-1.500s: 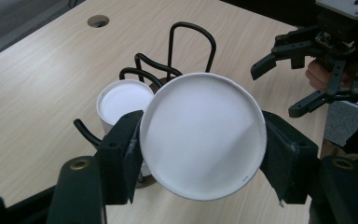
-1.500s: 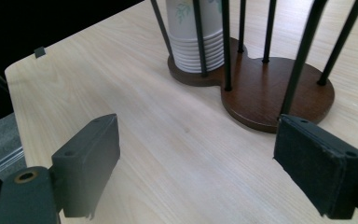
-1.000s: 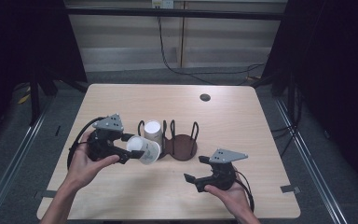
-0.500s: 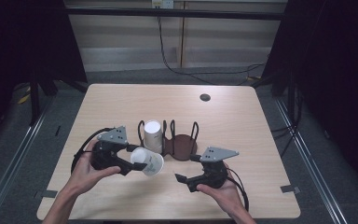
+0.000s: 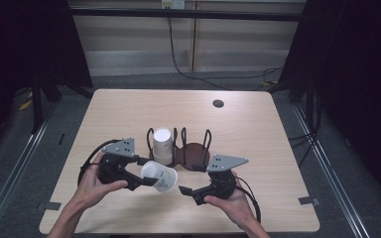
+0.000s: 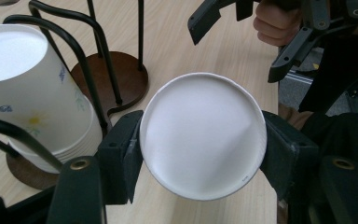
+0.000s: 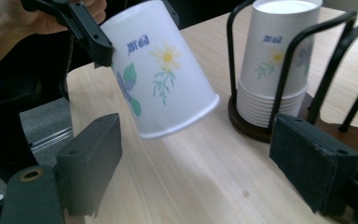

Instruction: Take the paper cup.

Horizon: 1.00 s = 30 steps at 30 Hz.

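Observation:
A flowered white paper cup (image 5: 161, 177) lies tilted above the table with my left gripper (image 5: 146, 172) shut on it near its closed base (image 6: 203, 161). Its open mouth points toward my right gripper (image 5: 191, 179). That gripper's jaws stand wide and have just been closing a little. The cup (image 7: 163, 70) hangs ahead of the right gripper's (image 7: 203, 163) pads, with nothing between them. A stack of upside-down cups (image 5: 162, 144) stands in one bay of a black wire rack (image 5: 194, 151) behind both grippers.
The rack's brown base (image 6: 121, 79) and wire loops stand close on the far side of the held cup. A small dark round hole (image 5: 218, 103) lies far back on the wooden table (image 5: 258, 129). The table's front edge is just below both hands.
My left gripper has come down and forward with the cup. My right gripper has slid left toward the cup's mouth and turned its jaws to face it.

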Tool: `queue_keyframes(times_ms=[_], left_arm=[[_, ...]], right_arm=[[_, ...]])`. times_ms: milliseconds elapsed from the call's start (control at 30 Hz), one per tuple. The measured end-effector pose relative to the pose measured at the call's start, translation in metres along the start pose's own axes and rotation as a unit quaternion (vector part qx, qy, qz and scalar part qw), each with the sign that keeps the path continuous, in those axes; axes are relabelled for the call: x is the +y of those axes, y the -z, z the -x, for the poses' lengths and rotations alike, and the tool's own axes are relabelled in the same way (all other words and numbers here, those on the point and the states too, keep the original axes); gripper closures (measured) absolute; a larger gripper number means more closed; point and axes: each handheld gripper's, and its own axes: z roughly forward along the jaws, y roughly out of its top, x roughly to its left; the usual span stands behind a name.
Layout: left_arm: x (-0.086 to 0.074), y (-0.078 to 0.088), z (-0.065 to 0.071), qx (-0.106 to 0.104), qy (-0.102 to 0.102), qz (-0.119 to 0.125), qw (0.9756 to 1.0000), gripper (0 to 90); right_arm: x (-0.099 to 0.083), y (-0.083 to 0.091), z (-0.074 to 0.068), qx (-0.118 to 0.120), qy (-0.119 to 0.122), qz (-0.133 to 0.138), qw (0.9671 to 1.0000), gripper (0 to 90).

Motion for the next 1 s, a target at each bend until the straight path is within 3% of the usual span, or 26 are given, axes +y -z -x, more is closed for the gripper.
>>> queue_keyframes(times_ms=[133,467,533,1000], left_arm=[[0.003,-0.003,0.003,0.002,-0.003,-0.002,1.0,36.6],[0.007,-0.007,0.006,-0.021,0.003,0.0,0.9998,36.6],[0.008,-0.008,0.006,-0.026,0.008,0.002,0.9996,36.7],[0.015,-0.011,0.01,-0.044,0.009,0.007,0.999,36.7]], right_arm=[[0.003,-0.003,-0.002,0.01,0.007,-0.003,0.9999,15.9],[0.01,-0.014,-0.003,0.039,0.021,-0.008,0.999,15.0],[0.009,-0.019,-0.004,0.056,0.029,-0.014,0.9979,15.4],[0.004,-0.031,-0.004,0.062,0.04,-0.019,0.9971,17.9]])
